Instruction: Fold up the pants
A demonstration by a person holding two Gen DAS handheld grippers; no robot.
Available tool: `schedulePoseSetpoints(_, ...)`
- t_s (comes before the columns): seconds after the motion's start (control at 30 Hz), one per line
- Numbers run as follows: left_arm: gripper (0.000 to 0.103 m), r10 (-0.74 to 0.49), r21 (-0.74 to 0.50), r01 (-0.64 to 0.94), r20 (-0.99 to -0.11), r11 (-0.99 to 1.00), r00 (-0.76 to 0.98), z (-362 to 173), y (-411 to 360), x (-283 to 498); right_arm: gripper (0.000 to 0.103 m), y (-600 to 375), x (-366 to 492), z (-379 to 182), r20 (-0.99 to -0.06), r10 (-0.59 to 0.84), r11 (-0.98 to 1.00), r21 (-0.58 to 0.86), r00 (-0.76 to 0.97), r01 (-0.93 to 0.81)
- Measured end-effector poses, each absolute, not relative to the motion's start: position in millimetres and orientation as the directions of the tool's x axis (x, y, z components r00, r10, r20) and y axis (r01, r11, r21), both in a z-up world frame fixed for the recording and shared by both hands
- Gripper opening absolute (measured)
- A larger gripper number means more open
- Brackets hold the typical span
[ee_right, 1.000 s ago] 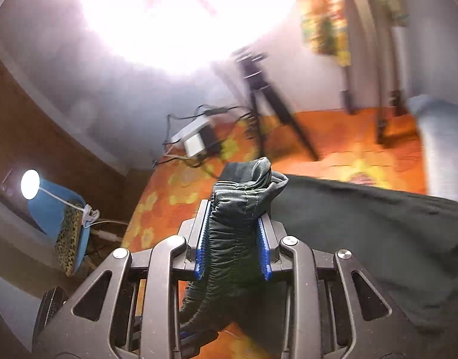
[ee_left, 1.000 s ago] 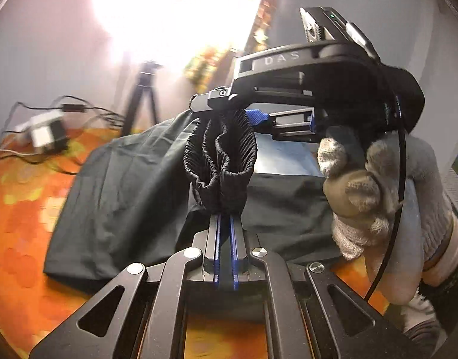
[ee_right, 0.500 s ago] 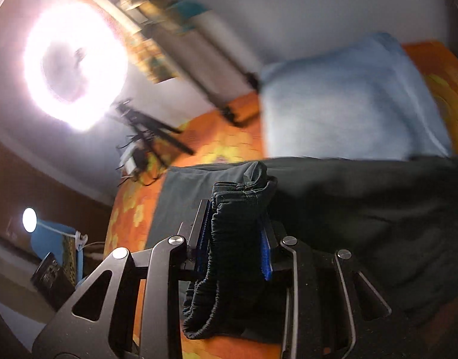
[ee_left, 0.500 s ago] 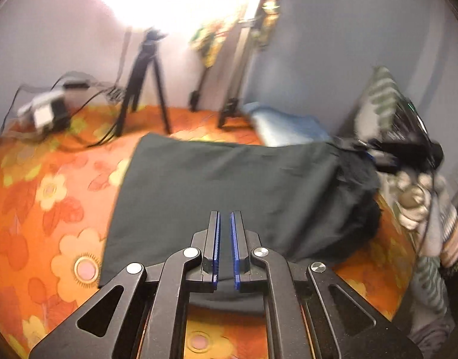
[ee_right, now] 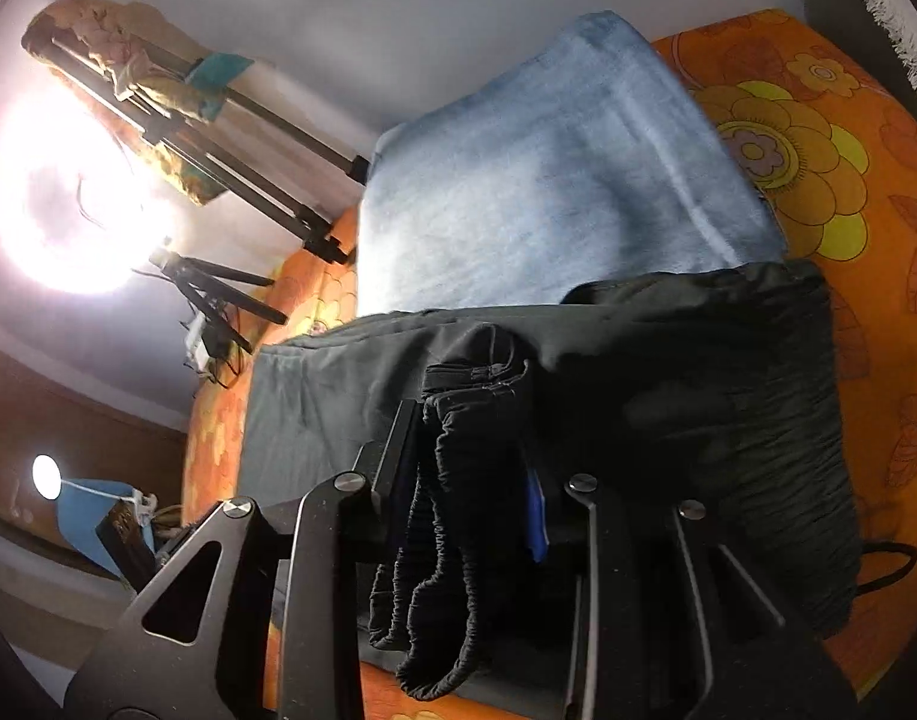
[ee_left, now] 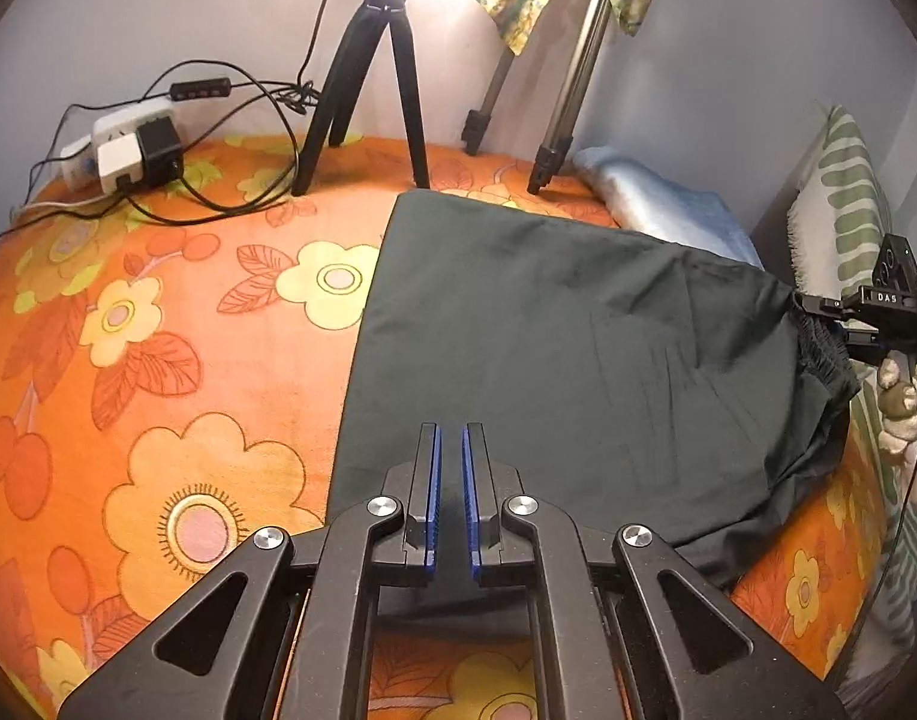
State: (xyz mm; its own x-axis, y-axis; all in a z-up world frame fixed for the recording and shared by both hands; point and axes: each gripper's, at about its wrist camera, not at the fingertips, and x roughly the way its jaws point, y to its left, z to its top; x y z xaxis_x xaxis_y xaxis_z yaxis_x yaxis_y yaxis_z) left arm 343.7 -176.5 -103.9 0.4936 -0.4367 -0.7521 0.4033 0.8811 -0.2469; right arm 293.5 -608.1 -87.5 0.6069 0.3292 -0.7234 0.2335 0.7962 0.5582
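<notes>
Left wrist view shows my left gripper (ee_left: 449, 504) closed on nothing, its blue pads drawn almost together over the near edge of the pants (ee_left: 548, 348). The dark pants lie spread on the orange flowered bedcover (ee_left: 176, 372), filling the centre and right of the frame, with their long axis running from the flat straight edge at centre-left out to the bunched end at the right edge. At that right end my right gripper (ee_left: 842, 324) reaches in, its tips at the gathered cloth.

From the right wrist view, the elastic waistband (ee_right: 458, 480) hangs in folds between the fingers of that gripper. Its jaws have just been opening, and I judge they are letting the band go rather than pinching it, though the right-hand pad is mostly hidden behind cloth. A folded blue blanket (ee_right: 548, 180) lies beyond the pants, in the upper centre of that view.

So the waistband end belongs to my right hand, and my left is nearer the flat, near portion just ahead of its tips. I judge the next fold turns on that axis: whichever end gets carried must travel along it, across the frame.
</notes>
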Motion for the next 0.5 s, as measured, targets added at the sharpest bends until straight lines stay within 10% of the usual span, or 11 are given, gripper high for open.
schedulePoseSetpoints(0.5,0.006,-0.427,-0.212,0.424,-0.744,0.88,0.514,-99,-176,339,0.068,-594,233,-96,-0.789,0.213,0.858,0.433,0.577,0.275)
